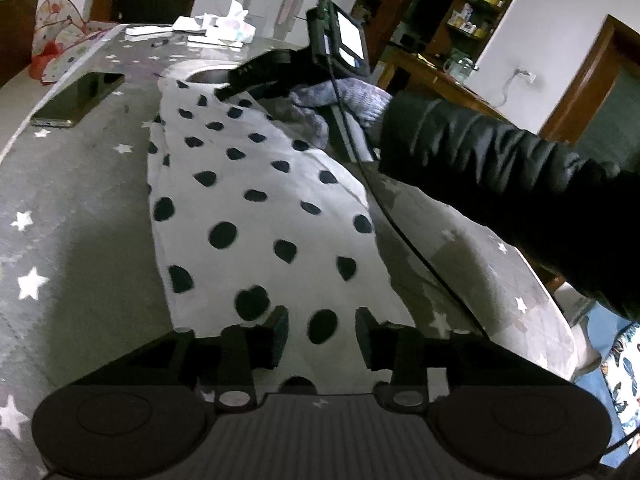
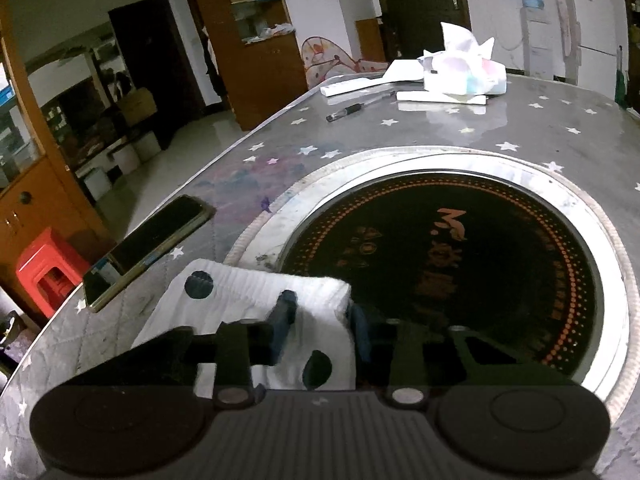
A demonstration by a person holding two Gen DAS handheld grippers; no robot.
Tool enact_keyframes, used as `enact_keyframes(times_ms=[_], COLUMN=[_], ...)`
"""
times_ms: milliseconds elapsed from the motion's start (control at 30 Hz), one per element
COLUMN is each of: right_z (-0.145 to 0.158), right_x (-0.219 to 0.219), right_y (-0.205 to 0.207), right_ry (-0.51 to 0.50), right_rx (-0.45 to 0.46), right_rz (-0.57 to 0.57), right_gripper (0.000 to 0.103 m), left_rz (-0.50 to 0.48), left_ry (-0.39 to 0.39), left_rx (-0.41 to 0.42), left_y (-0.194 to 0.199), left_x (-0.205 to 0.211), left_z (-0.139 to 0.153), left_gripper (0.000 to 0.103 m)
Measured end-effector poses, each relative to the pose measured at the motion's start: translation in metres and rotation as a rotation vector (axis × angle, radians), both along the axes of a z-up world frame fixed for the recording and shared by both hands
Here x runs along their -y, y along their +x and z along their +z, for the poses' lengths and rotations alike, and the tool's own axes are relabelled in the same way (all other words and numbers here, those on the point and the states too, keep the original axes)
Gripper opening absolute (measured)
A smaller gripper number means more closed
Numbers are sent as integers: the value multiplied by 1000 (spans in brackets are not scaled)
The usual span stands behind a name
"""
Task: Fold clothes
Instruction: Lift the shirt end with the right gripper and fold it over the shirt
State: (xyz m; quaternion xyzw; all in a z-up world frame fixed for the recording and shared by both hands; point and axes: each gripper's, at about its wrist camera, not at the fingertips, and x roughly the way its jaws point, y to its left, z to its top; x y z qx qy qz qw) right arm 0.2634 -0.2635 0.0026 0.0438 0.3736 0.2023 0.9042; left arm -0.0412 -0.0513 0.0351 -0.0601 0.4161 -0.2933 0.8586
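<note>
- The left gripper [image 1: 322,338] is open, its fingers [image 1: 276,336] spread over the near end of the dotted cloth [image 1: 256,208] without pinching it.
- The cloth, white with dark dots, lies flat in a long strip on the desk [image 1: 80,200], running away from the left gripper toward the right one.
- The right gripper [image 2: 320,330] is also spread apart, straddling the cloth's [image 2: 256,300] far corner; whether its fingers [image 2: 285,322] touch the fabric I cannot tell.
- In the left view the right gripper [image 1: 240,80] sits at the cloth's far end, held by a gloved hand [image 1: 344,100] in a dark sleeve.
- That corner lies on the rim of a round hob [image 2: 452,264] set into the desk.
- A phone [image 2: 148,248] lies just left of the cloth.
- Farther back are a pen [image 2: 344,112] and a tissue pack [image 2: 464,72].
</note>
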Motion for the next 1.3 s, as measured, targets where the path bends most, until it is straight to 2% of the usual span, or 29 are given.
enact_keyframes(times_ms=[67, 233, 467, 600, 800, 933, 1300], right_z=[1, 7, 33, 53, 86, 94, 115], right_x=[-1, 1, 3, 3, 5, 6, 8], right_y=[0, -5, -29, -49, -101, -148, -276], right_ry=[-10, 5, 29, 38, 49, 49, 50], right_rx=[3, 14, 60, 89, 129, 149, 203], right_rz=[1, 2, 27, 56, 121, 185, 362], right_gripper=[23, 12, 11, 11, 11, 11, 11], left_rz=[22, 79, 146, 179, 206, 236, 295], left_ry=[4, 24, 58, 69, 87, 90, 117], left_rx=[8, 14, 9, 7, 13, -1, 12], left_y=[2, 9, 14, 12, -2, -11, -33], left_x=[-3, -11, -20, -25, -30, -36, -52], left_z=[2, 3, -2, -3, -4, -7, -7], left_gripper=[47, 51, 55, 61, 70, 76, 81])
